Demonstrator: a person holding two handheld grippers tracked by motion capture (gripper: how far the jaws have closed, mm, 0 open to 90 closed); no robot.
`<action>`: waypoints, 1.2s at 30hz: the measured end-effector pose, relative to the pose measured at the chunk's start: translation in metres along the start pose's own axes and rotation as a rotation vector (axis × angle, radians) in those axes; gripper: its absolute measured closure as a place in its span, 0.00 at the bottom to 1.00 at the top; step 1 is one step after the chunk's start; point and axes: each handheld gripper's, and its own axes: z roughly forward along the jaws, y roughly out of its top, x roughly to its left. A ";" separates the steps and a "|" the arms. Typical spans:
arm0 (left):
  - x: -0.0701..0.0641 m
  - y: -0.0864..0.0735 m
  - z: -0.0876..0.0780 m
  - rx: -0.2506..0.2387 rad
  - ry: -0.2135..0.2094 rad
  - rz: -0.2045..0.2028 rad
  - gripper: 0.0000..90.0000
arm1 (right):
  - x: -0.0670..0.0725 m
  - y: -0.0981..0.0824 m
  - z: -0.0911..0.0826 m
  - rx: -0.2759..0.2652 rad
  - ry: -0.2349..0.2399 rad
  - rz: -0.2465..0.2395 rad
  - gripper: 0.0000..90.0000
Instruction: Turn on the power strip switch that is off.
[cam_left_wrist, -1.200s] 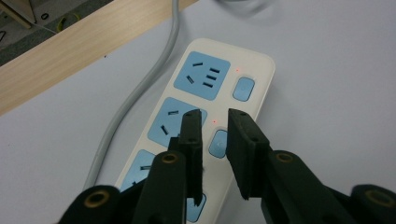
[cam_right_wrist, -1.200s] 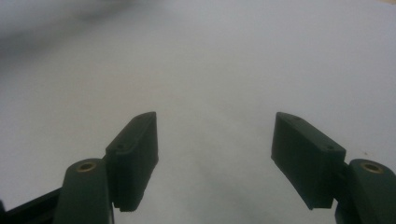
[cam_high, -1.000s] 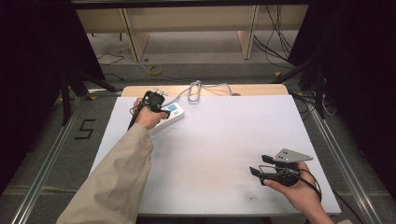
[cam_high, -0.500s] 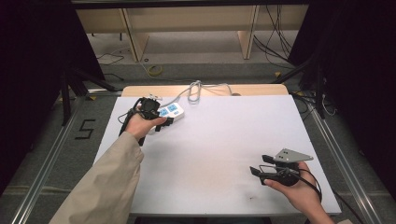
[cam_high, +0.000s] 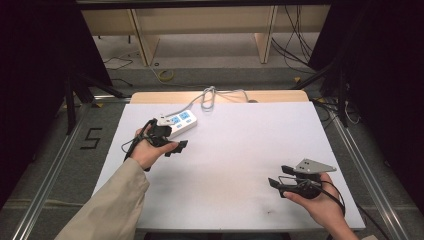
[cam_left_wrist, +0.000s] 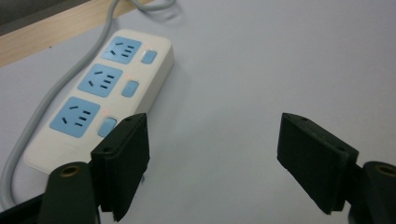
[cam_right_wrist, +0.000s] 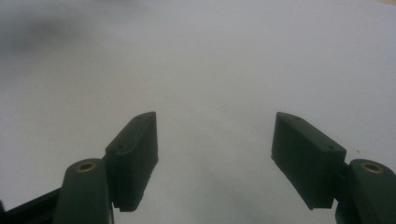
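A white power strip (cam_high: 180, 122) with three blue sockets and three blue switches lies at the back left of the white table (cam_high: 240, 150). In the left gripper view the power strip (cam_left_wrist: 98, 93) sits just ahead and left of the jaws, small red lights beside its switches. My left gripper (cam_high: 176, 147) hovers right in front of it, open, nothing between its fingers (cam_left_wrist: 126, 158). My right gripper (cam_high: 277, 176) stays low near the front right of the table, also open and empty, over bare white surface (cam_right_wrist: 215, 70).
The strip's grey cable (cam_high: 210, 95) loops over the wooden back edge (cam_high: 270, 96) of the table. Beyond it are a floor with cables and wooden shelf legs (cam_high: 265, 35). A metal rail (cam_high: 365, 165) runs along the table's right side.
My left gripper has drawn back from over the power strip toward the person's side. The right gripper has stayed still.
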 end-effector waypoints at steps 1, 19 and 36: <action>-0.002 -0.003 -0.001 0.003 -0.006 0.012 0.28 | 0.000 0.000 0.000 0.000 0.000 0.001 0.36; -0.033 -0.044 -0.024 -0.070 -0.063 0.098 0.26 | -0.005 -0.002 -0.001 0.006 0.004 0.005 0.35; -0.038 -0.081 -0.045 -0.062 -0.055 0.128 0.23 | -0.005 -0.001 -0.001 -0.001 0.008 0.007 0.35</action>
